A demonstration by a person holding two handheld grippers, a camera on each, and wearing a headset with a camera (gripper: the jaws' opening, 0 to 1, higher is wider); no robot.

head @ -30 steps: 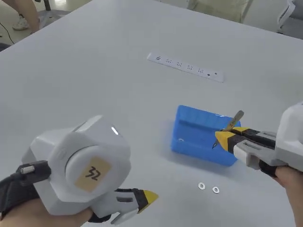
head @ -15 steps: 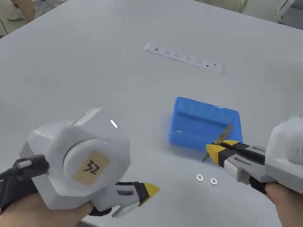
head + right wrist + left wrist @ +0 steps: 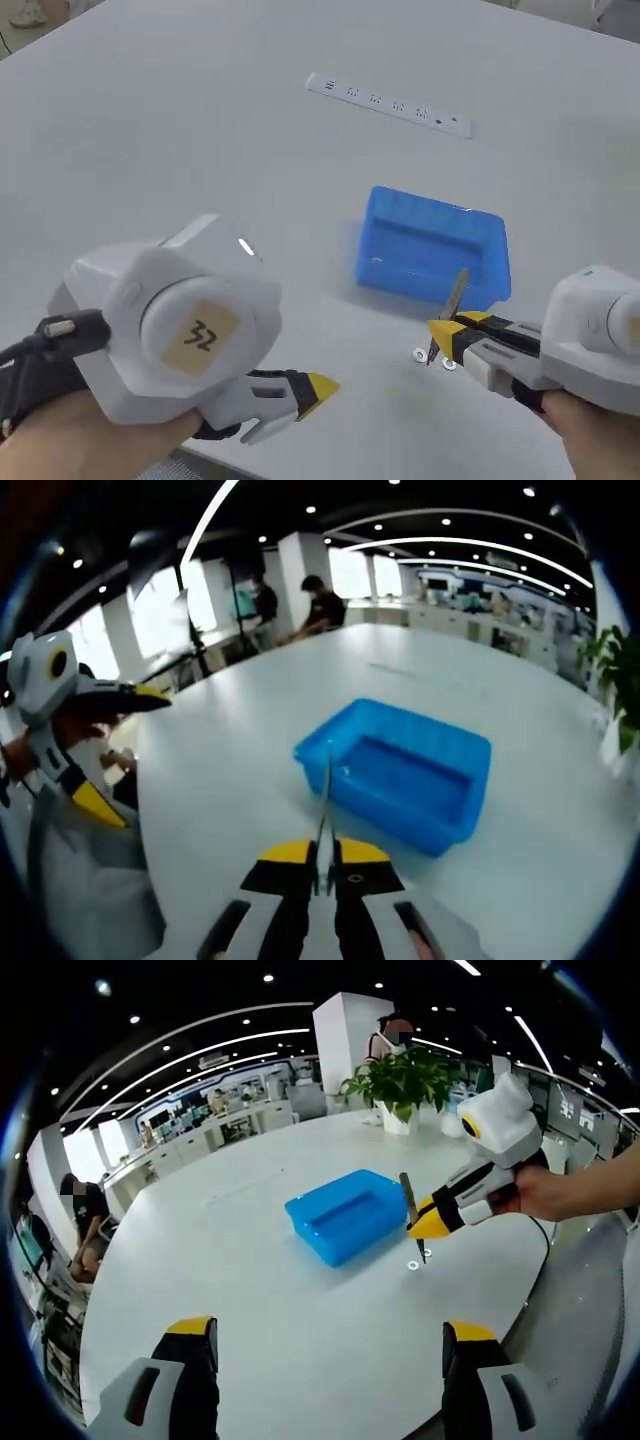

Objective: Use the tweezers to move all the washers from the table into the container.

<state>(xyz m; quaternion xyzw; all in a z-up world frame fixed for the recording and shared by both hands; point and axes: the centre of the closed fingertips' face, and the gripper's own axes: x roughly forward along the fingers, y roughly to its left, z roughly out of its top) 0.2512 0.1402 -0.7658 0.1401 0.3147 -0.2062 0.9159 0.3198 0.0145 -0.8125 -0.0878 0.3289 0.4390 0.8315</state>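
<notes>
Jaws: R gripper (image 3: 445, 335) pinching tweezers (image 3: 456, 292); L gripper (image 3: 318, 388) spread. Washers (image 3: 421, 355) at 6 o'clock of container (image 3: 430, 205); advise tips straddle one rim.

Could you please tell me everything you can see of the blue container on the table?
The blue container is a shallow, open rectangular tray, glossy plastic by its look, with sloping walls and a thickened rim. It sits upright on the white table. A tiny pale speck lies inside near one corner, too small to identify. The tweezers hang just before its near wall; contact cannot be judged.
</notes>
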